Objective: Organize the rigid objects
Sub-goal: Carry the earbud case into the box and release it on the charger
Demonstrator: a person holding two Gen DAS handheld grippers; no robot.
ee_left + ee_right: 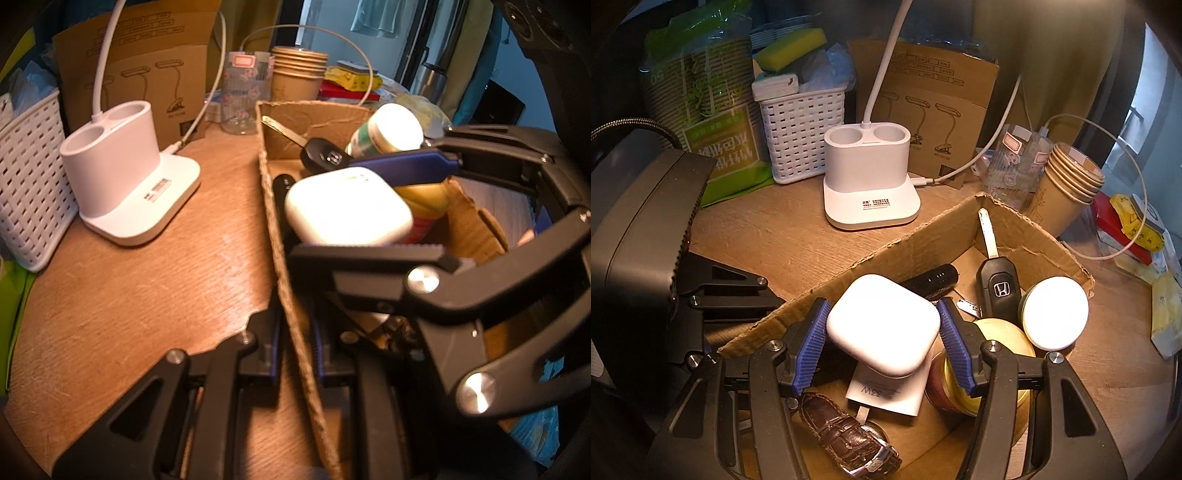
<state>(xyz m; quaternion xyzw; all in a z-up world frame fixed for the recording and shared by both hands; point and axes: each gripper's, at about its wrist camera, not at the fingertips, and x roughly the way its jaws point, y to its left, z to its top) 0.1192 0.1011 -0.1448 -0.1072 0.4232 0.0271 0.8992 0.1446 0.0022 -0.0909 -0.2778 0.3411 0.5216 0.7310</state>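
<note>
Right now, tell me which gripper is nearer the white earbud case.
Right. The right gripper has the earbud case between its jaws, over the box. The left gripper clamps the box wall, short of it.

On my right wrist view, a white lamp base point(871, 177) with two round wells stands centre frame on the wooden desk point(798, 236), its white neck rising out of the top edge. A white cable point(979, 155) plugs into its right side. Just left of it I note a white lattice basket point(801, 129) holding a yellow sponge point(790, 48). A brown lamp carton point(938, 107) stands behind the base. At right, a stack of paper cups point(1067, 181) leans beside a clear printed tumbler point(1015, 166). Upper left holds a green-labelled pack of paper cups point(709, 110).
</note>
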